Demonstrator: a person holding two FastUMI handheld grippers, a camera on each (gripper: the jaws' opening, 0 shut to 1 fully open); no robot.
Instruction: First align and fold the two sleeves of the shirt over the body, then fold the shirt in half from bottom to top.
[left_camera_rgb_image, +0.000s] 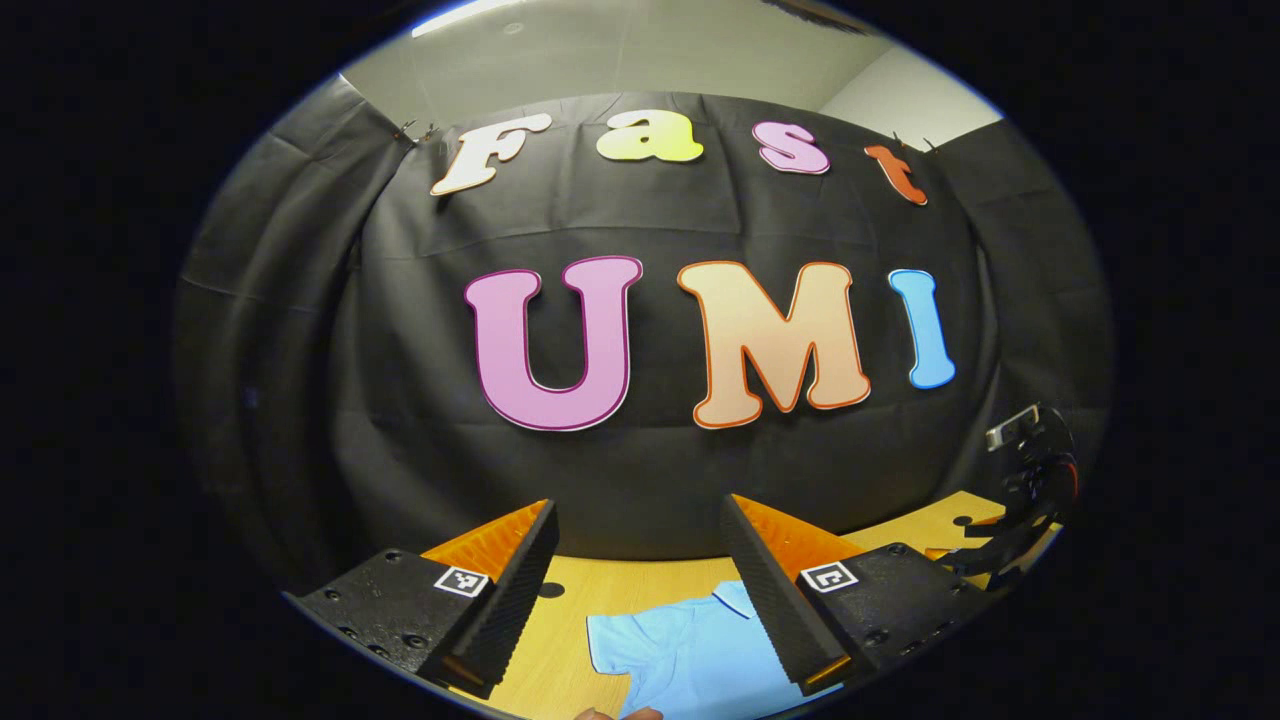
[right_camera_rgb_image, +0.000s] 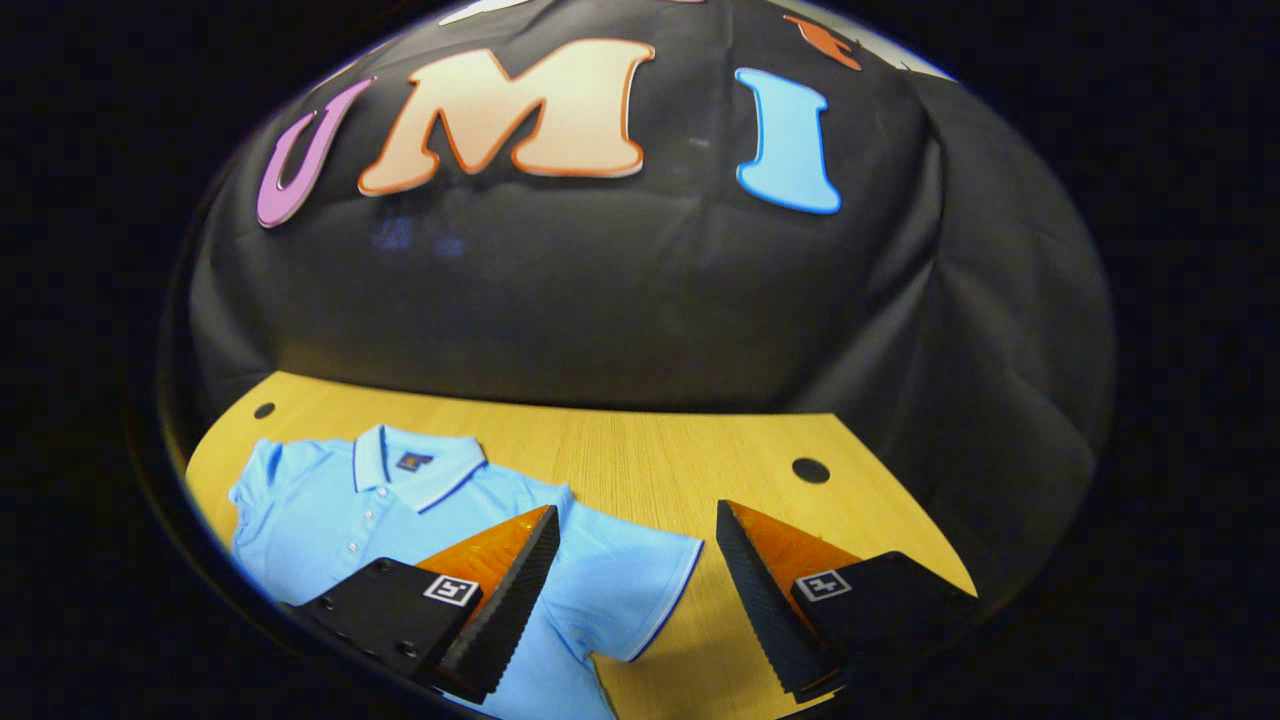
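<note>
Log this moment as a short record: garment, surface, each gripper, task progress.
garment: light blue short-sleeved polo shirt with dark-trimmed collar, lying flat, front up
surface: light wooden table with round holes
sleeves: the sleeve in the right gripper view is spread out to the side, not folded
left gripper: jaws open, raised above the shirt's other sleeve, holding nothing
right gripper: jaws open, above the spread sleeve, holding nothing
backdrop: black cloth wall
task progress: no fold visible yet
</note>
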